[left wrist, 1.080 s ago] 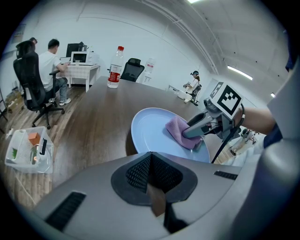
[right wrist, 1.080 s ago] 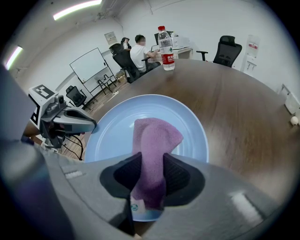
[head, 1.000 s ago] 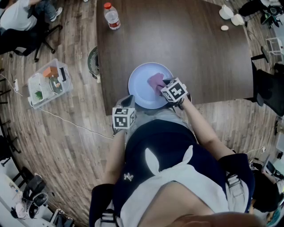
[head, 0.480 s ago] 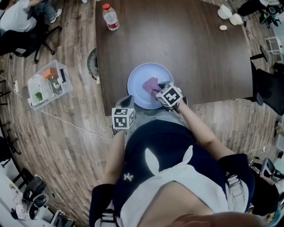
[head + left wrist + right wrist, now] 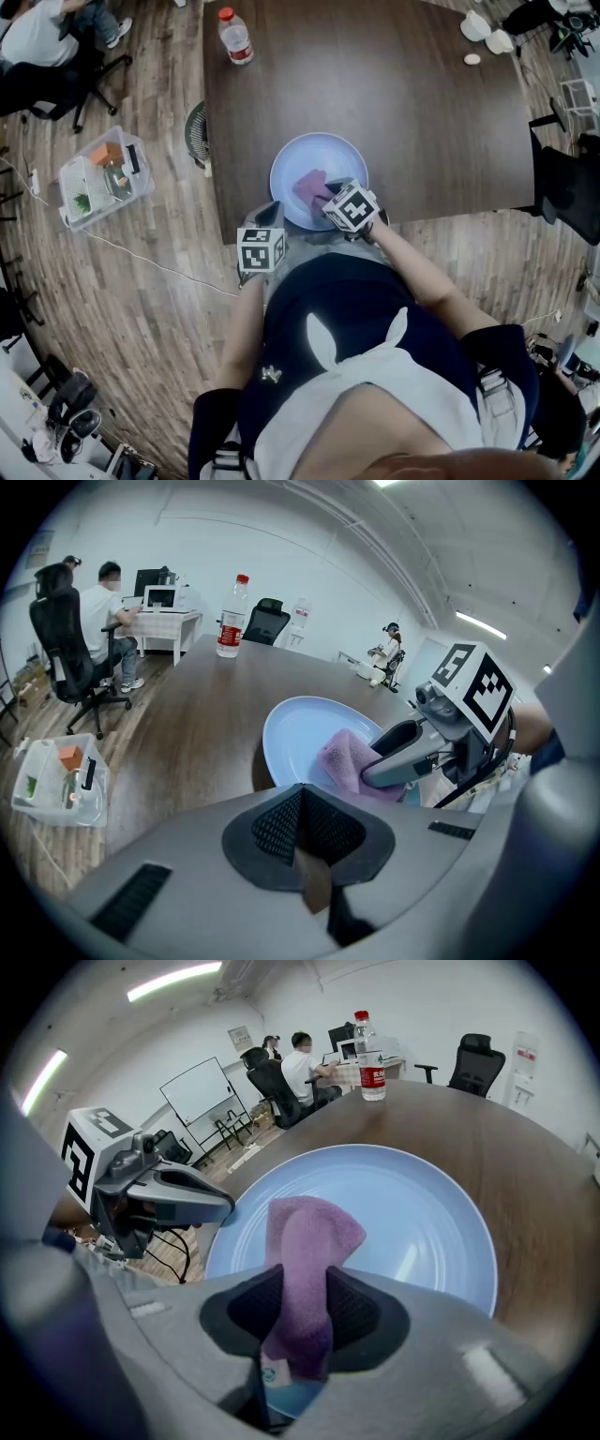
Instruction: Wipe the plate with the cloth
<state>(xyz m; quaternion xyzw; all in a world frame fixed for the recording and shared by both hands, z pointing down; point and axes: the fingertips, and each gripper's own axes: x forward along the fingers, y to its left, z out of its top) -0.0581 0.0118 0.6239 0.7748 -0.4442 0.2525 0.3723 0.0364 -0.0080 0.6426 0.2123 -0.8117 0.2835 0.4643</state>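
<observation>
A pale blue plate point(image 5: 319, 153) point(image 5: 289, 735) point(image 5: 417, 1213) lies on the dark brown table point(image 5: 403, 94), close to its near edge. My right gripper point(image 5: 325, 194) point(image 5: 298, 1314) is shut on a purple cloth point(image 5: 308, 184) point(image 5: 345, 756) point(image 5: 309, 1232) and points steeply down. The cloth is pressed onto the plate's near-left part. My left gripper point(image 5: 271, 210) point(image 5: 302, 803) hangs just off the near table edge, left of the plate. Its pads meet with nothing between them, and it touches neither plate nor cloth.
A water bottle point(image 5: 235, 35) point(image 5: 372, 1061) stands at the table's far left corner. White cups point(image 5: 487, 26) sit at the far right. A clear plastic box point(image 5: 101, 175) rests on the wooden floor to the left, beside a round dark object point(image 5: 195, 131) at the table's edge.
My right gripper has slid the cloth leftward across the plate, from its near-right part to its near-left part. The left gripper has stayed where it was.
</observation>
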